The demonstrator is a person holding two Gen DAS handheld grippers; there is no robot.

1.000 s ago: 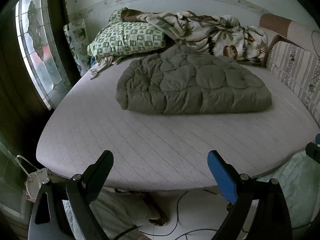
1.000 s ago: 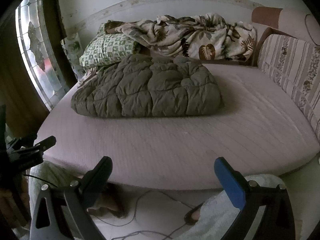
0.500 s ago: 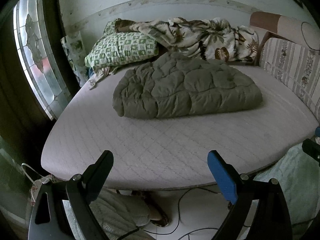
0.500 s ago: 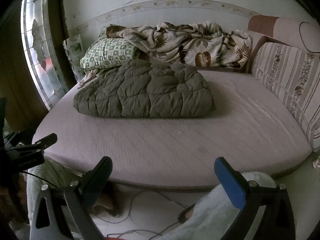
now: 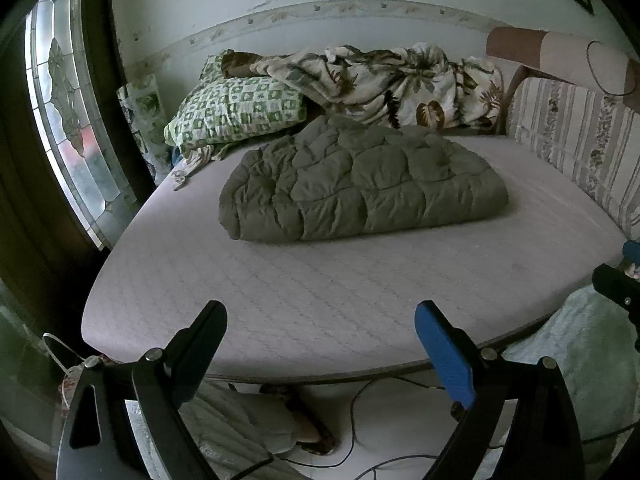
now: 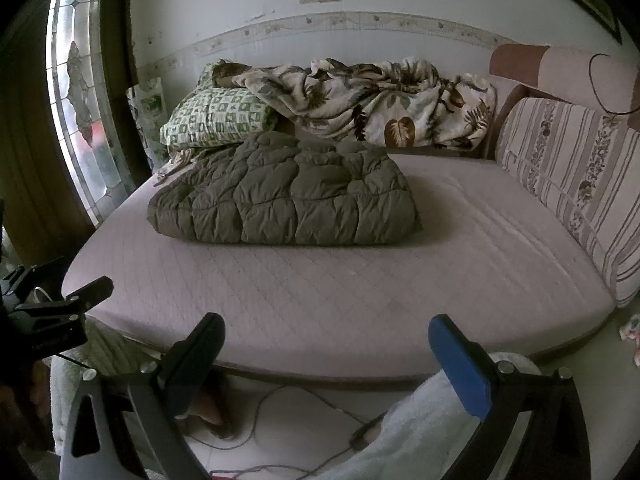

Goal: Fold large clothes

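An olive quilted padded garment [image 5: 360,184] lies folded into a thick rectangle on the pale mattress [image 5: 320,292]; it also shows in the right wrist view [image 6: 284,200]. My left gripper [image 5: 320,332] is open and empty, held off the bed's near edge, well short of the garment. My right gripper [image 6: 326,344] is open and empty too, also off the near edge. The left gripper's body shows at the left edge of the right wrist view [image 6: 56,312]. The right gripper shows at the right edge of the left wrist view [image 5: 620,284].
A green checked pillow [image 5: 240,112] and a leaf-print blanket [image 5: 392,84] lie at the back. Striped cushions [image 6: 572,184] line the right side. A stained-glass window [image 5: 68,120] is at left. Cables [image 6: 280,408] and a slipper [image 5: 316,436] lie on the floor.
Both grippers have drawn back from the bed and tilted up, so the folded garment looks smaller and farther. The garment has not moved. Both grippers stay open.
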